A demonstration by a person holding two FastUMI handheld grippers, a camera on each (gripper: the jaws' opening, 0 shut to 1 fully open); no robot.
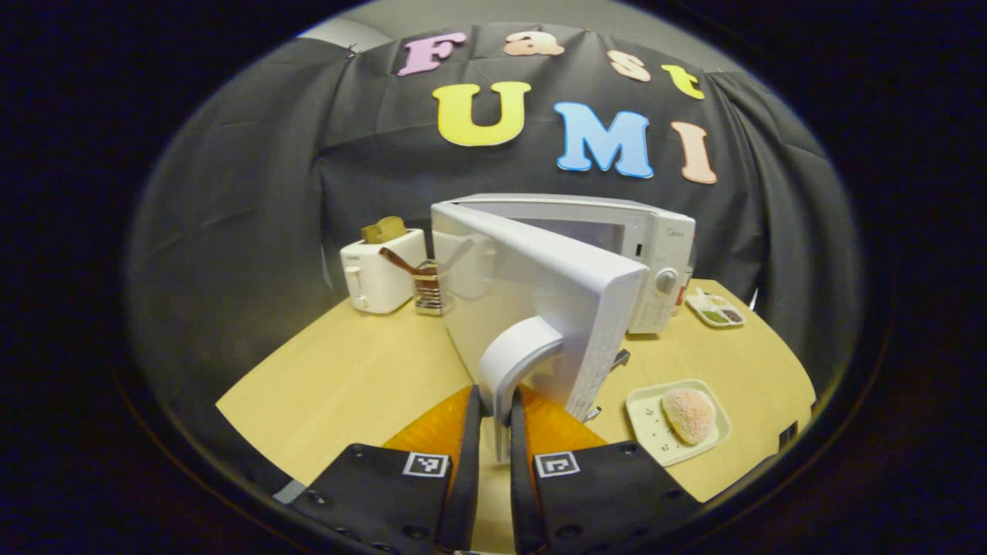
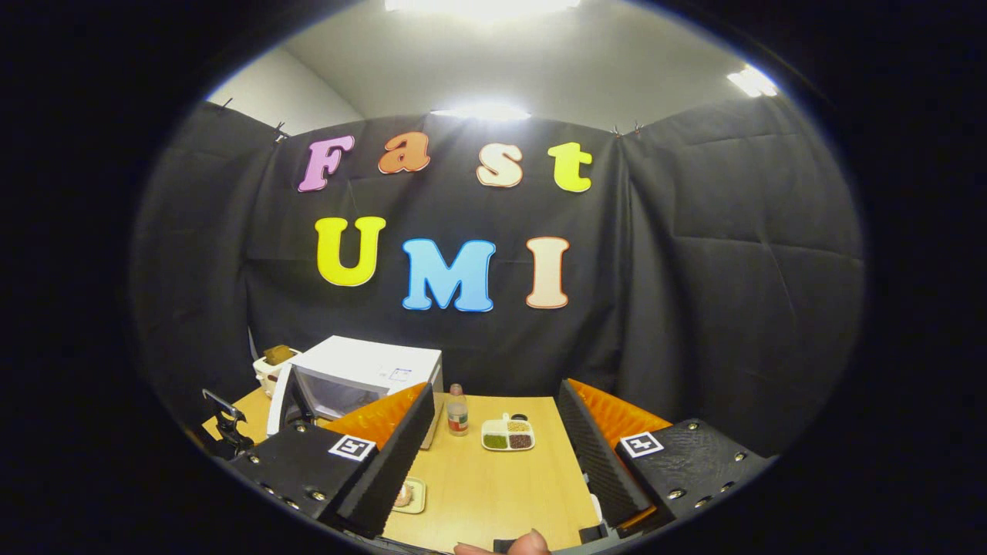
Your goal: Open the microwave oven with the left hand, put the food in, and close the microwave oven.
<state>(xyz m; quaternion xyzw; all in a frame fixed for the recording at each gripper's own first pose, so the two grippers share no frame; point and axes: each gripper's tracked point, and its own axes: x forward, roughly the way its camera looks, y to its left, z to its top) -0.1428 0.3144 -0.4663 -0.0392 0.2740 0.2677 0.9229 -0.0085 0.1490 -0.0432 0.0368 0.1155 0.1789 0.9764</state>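
Observation:
The white microwave (image 1: pixel 655 247) stands at the middle of the table, its door (image 1: pixel 532 301) swung partly open toward me. My left gripper (image 1: pixel 493 405) is shut on the lower end of the curved white door handle (image 1: pixel 518 356), one finger on each side. A pale plate (image 1: pixel 651 432) with a round pinkish piece of food (image 1: pixel 688 415) lies to the right of the door. In the right gripper view, my right gripper (image 2: pixel 493 397) hangs open and holds nothing, above the table in front of the microwave (image 2: pixel 362 374). The plate (image 2: pixel 411 496) peeks out behind its left finger (image 2: pixel 389 455).
A white toaster (image 1: pixel 380 275) with bread and a small wire rack (image 1: pixel 426 291) stand left of the microwave. A divided sauce tray (image 1: pixel 717 308) sits at the right rear (image 2: pixel 507 434), with a small bottle (image 2: pixel 457 411) beside it. A person's fingertip (image 2: pixel 517 546) shows at the bottom.

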